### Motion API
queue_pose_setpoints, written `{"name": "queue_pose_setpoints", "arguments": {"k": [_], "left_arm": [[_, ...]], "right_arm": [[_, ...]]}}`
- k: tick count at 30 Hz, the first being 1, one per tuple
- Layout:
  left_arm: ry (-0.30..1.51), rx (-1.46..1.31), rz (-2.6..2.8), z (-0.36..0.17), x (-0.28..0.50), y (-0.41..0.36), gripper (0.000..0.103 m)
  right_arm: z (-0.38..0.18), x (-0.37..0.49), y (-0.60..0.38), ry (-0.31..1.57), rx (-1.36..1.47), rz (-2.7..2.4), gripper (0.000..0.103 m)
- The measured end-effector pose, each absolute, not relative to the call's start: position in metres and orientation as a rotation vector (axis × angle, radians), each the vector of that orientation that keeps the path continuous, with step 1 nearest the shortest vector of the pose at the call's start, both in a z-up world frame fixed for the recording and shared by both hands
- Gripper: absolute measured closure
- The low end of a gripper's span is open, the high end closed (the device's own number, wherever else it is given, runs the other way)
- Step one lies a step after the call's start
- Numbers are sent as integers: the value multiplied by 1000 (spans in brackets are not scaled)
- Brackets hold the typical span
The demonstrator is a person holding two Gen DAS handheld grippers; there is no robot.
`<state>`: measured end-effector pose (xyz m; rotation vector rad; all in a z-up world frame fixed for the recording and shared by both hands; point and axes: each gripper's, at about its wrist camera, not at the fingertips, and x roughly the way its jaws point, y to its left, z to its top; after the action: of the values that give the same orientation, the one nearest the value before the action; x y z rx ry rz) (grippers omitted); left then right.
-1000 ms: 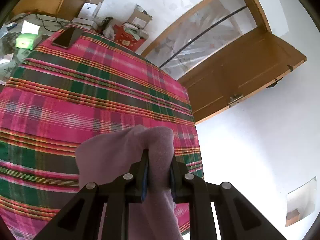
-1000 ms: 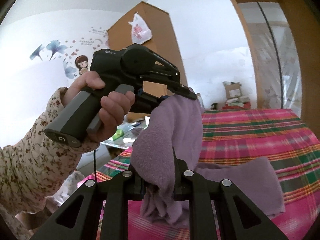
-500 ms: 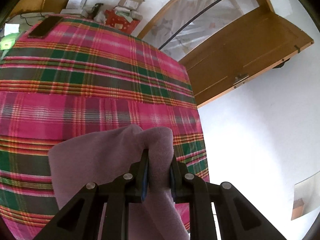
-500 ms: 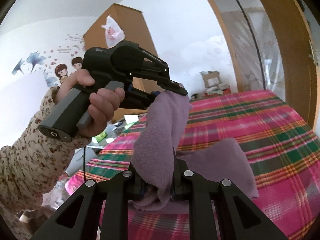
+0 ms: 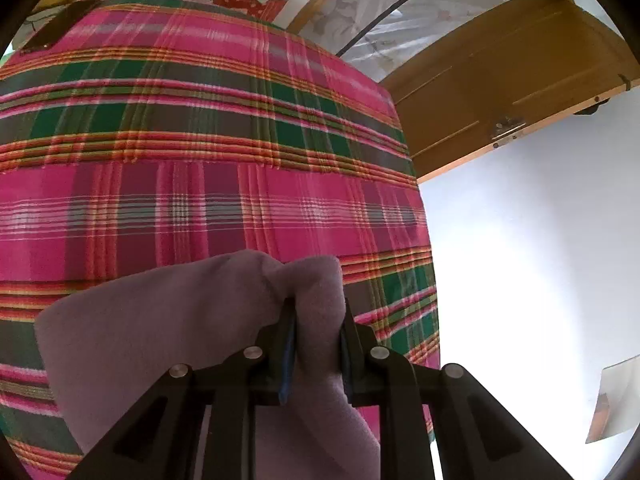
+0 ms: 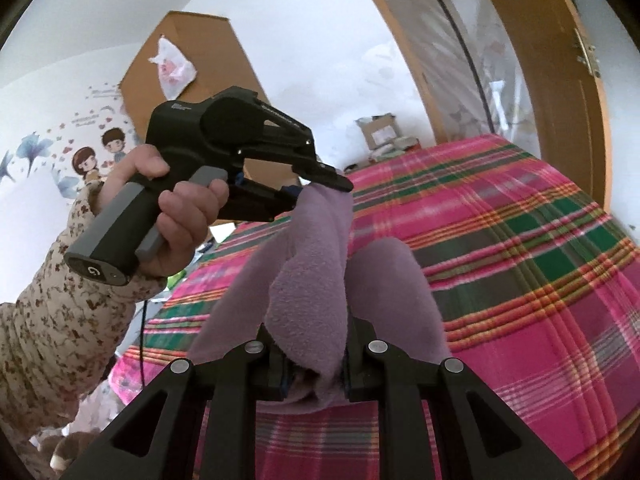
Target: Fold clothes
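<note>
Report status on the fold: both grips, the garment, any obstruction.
Left hand-held gripper and right hand-held gripper each shut on the purple garment. Garment held up over the plaid bedspread. Nothing in the way.

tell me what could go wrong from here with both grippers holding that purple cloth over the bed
1. The left gripper and right gripper each pinch a thick bunch of the purple cloth; a bunch could slip out, spoiling the fold.
2. The free part trails on the plaid bedspread and may drag into wrinkles.
3. The left grip sits near the bed's edge, so released cloth might slide off.
</note>
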<state>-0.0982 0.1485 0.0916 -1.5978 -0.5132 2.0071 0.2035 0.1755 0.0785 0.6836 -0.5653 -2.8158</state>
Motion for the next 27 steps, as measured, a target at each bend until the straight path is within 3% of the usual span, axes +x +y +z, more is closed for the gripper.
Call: {"name": "queue_pose_setpoints", "arguments": {"k": [10, 16, 27], "left_arm": [[-522, -1658, 1979, 67, -111, 165, 81], [-589, -1641, 1938, 58, -117, 164, 73], [-569, -1513, 1969, 76, -106, 141, 72]], "right_arm": [[57, 194, 201, -647, 768, -2835, 83], [50, 193, 206, -672, 808, -2847, 78], [44, 194, 220, -724, 874, -2896, 71]]}}
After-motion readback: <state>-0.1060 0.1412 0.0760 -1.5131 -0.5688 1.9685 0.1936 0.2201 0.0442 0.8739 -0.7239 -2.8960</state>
